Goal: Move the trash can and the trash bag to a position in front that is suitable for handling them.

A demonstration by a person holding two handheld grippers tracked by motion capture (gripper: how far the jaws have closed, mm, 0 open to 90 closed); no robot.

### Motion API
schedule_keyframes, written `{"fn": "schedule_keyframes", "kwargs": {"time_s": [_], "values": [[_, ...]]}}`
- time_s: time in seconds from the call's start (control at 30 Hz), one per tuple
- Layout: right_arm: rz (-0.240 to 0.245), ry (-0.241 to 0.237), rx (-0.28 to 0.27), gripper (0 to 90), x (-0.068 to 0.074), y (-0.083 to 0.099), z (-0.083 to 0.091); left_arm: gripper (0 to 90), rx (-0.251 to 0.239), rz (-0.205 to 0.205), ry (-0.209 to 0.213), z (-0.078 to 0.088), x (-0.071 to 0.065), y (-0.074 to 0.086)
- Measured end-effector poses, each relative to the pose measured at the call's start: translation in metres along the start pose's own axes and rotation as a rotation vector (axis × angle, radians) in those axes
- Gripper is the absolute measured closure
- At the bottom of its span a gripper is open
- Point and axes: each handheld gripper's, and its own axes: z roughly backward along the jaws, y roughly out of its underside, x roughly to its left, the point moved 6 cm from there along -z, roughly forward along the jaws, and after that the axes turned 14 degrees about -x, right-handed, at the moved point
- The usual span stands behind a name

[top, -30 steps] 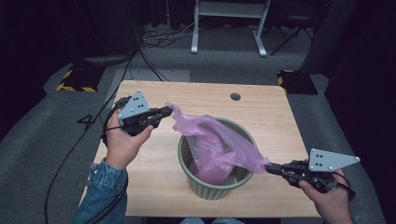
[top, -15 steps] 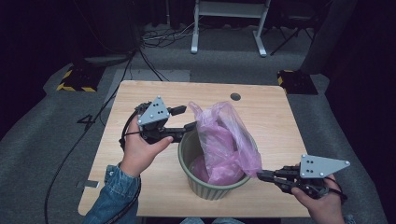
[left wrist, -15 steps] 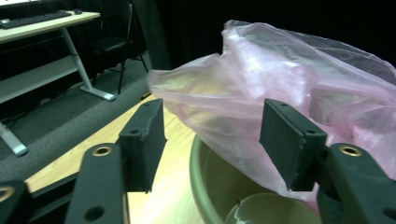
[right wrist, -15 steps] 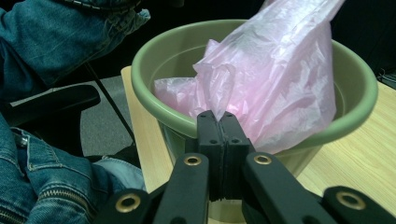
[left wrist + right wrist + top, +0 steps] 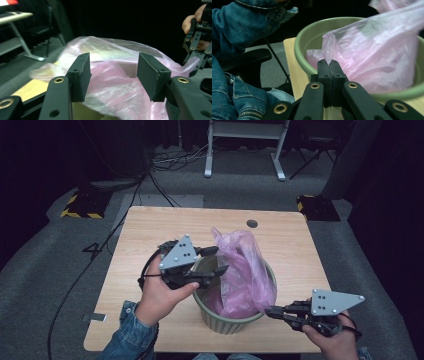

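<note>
Wooden tabletop [image 5: 150,235] carries a green bin [image 5: 227,320]; right tongs [image 5: 270,311] pinch the pink bag [image 5: 245,270] edge to line it, left tongs [image 5: 216,261] just released, nothing between them

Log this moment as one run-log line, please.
left tongs: open, just released pink bag | right tongs: shut on pink bag edge | bag: partly inside green bin | bin: on table
</note>
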Motion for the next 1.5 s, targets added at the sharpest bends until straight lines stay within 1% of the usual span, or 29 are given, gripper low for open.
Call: {"fn": "schedule_keyframes", "kwargs": {"time_s": [0.1, 0.2, 0.27, 0.37, 0.43, 0.53, 0.6, 0.7, 0.8, 0.87, 1.0, 1.1, 1.13, 1.2, 1.27, 1.3, 1.33, 1.37, 1.4, 1.47, 1.5], "values": [[0.016, -0.024, 0.008, 89.4, 0.005, -0.001, -0.006, 43.7, 0.004, 0.021, 0.035, -0.015, -0.003, 0.007], [0.027, -0.052, 0.013, 89.4, 0.011, -0.002, -0.013, 43.1, 0.005, 0.053, 0.067, -0.027, -0.007, 0.012], [0.034, -0.075, 0.020, 89.3, 0.015, -0.002, -0.019, 42.5, 0.011, 0.058, 0.085, -0.033, -0.009, 0.013], [0.046, -0.108, 0.032, 89.2, 0.022, -0.001, -0.028, 41.7, 0.026, 0.060, 0.082, -0.038, -0.011, 0.012], [0.051, -0.122, 0.038, 89.2, 0.026, -0.001, -0.033, 41.7, 0.013, 0.073, 0.092, -0.040, -0.012, 0.011], [0.055, -0.140, 0.042, 89.2, 0.030, 0.000, -0.040, 41.7, 0.008, 0.089, 0.104, -0.043, -0.013, 0.011], [0.057, -0.146, 0.047, 89.2, 0.032, 0.000, -0.043, 41.7, 0.007, 0.092, 0.106, -0.044, -0.013, 0.011], [0.061, -0.148, 0.052, 89.1, 0.032, -0.001, -0.045, 41.6, -0.012, 0.119, 0.124, -0.043, -0.014, 0.009], [0.061, -0.145, 0.050, 89.1, 0.031, -0.001, -0.045, 41.0, -0.031, 0.126, 0.134, -0.043, -0.015, 0.004], [0.059, -0.144, 0.048, 89.0, 0.030, -0.001, -0.045, 40.7, -0.030, 0.118, 0.140, -0.044, -0.017, 0.001], [0.065, -0.134, 0.043, 88.5, 0.030, -0.003, -0.044, 39.7, -0.034, 0.106, 0.174, -0.048, -0.026, -0.004], [0.064, -0.131, 0.038, 88.5, 0.030, -0.003, -0.043, 40.6, 0.002, 0.090, 0.182, -0.053, -0.032, -0.001], [0.063, -0.132, 0.037, 88.5, 0.030, -0.004, -0.042, 44.3, 0.013, 0.086, 0.181, -0.054, -0.032, 0.002], [0.063, -0.136, 0.034, 88.5, 0.031, -0.004, -0.042, 52.6, 0.033, 0.092, 0.185, -0.056, -0.031, 0.007], [0.064, -0.142, 0.030, 88.5, 0.032, -0.004, -0.042, 69.5, 0.052, 0.105, 0.207, -0.056, -0.031, 0.012], [0.065, -0.142, 0.028, 88.5, 0.033, -0.004, -0.041, 73.8, 0.056, 0.114, 0.222, -0.056, -0.032, 0.013], [0.068, -0.142, 0.023, 88.4, 0.033, -0.004, -0.041, 80.4, 0.058, 0.122, 0.239, -0.056, -0.033, 0.014], [0.068, -0.142, 0.019, 87.8, 0.032, -0.004, -0.040, 85.3, 0.048, 0.112, 0.253, -0.055, -0.035, 0.013], [0.064, -0.138, 0.017, 86.8, 0.031, -0.005, -0.039, 89.6, 0.051, 0.107, 0.256, -0.054, -0.036, 0.013], [0.058, -0.132, 0.010, 83.4, 0.029, -0.006, -0.038, 90.0, 0.057, 0.089, 0.256, -0.053, -0.038, 0.013], [0.056, -0.129, 0.005, 81.3, 0.028, -0.007, -0.037, 90.0, 0.061, 0.070, 0.255, -0.052, -0.039, 0.012]]}}
